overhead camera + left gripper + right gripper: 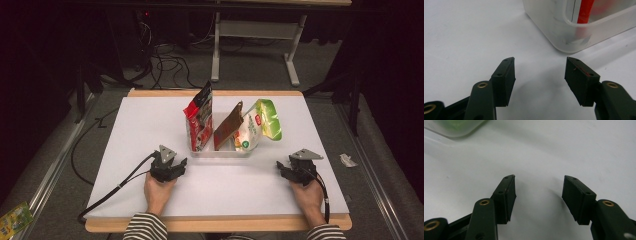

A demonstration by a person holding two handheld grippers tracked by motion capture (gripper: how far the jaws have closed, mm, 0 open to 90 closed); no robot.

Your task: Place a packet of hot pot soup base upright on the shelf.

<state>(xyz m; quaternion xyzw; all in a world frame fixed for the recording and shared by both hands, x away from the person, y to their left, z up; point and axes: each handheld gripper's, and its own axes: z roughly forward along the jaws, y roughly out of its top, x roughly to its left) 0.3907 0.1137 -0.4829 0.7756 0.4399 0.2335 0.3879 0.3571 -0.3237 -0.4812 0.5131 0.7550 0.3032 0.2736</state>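
Observation:
A clear plastic bin (220,151) stands mid-table holding three upright snack bags: a red one (200,117), a brown one (228,126) and a green-and-white one (260,125). My left gripper (181,165) rests on the white table just left of the bin's front corner, jaws open and empty. In the left gripper view that gripper (539,62) faces the bin's corner (569,37) with red packaging inside. My right gripper (280,167) lies to the bin's right front, also open and empty. The right gripper (538,181) sees bare table, with the bin's green-tinted edge (456,128) far off.
The white tabletop (150,130) has a wooden rim. A scrap of wrapper (347,160) lies off the table's right edge, and a green packet (15,217) lies on the floor at lower left. Cables and table legs stand beyond the far edge.

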